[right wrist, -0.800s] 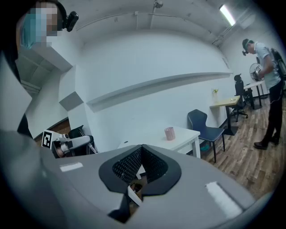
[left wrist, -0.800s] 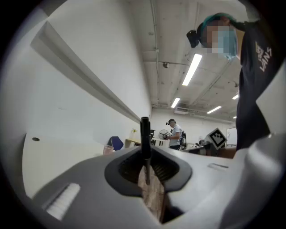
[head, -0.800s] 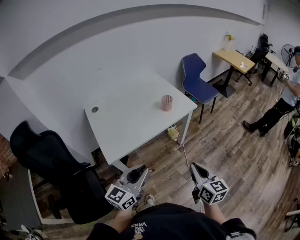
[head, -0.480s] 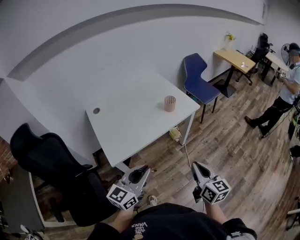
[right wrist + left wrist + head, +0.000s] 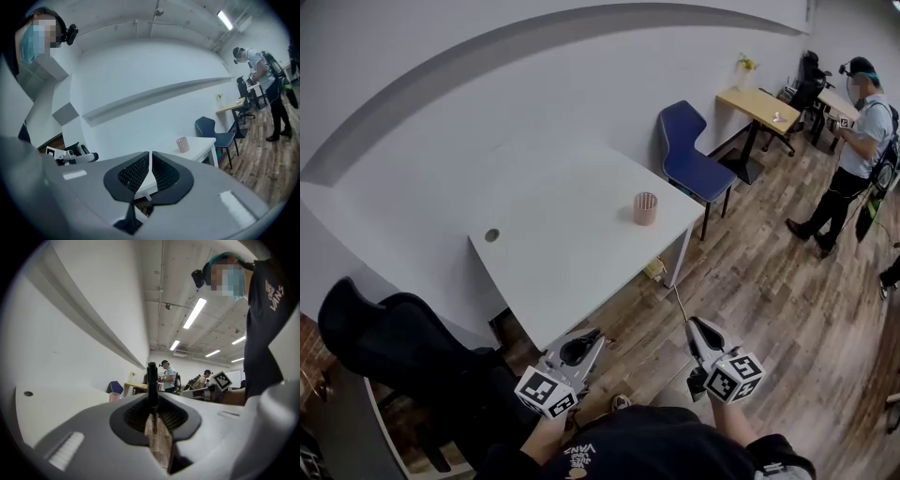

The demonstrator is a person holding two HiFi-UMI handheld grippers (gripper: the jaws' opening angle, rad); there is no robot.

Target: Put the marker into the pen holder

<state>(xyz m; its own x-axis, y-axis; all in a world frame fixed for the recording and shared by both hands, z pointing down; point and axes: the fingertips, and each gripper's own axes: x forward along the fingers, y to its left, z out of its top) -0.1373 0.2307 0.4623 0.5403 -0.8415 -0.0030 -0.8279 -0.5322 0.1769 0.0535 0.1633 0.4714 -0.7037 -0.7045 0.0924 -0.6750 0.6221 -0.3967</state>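
Observation:
The pink mesh pen holder (image 5: 645, 208) stands near the right edge of the white table (image 5: 572, 234); it also shows small in the left gripper view (image 5: 114, 396) and the right gripper view (image 5: 182, 144). My left gripper (image 5: 589, 341) hangs in front of the table's near corner, over the floor. It is shut on a dark marker (image 5: 152, 380) that stands upright between the jaws (image 5: 153, 417). My right gripper (image 5: 692, 327) is level with it to the right. Its jaws are shut with nothing between them (image 5: 150, 165).
A black office chair (image 5: 403, 347) stands close on the left. A blue chair (image 5: 689, 155) sits beyond the table's right end, and a wooden desk (image 5: 764, 105) farther back. A person (image 5: 853, 141) stands at the far right on the wooden floor. The table has a cable hole (image 5: 491, 235).
The view has shifted slightly toward the table, and the person at the right has moved. Both grippers keep the same pose, the marker still held in the left one.

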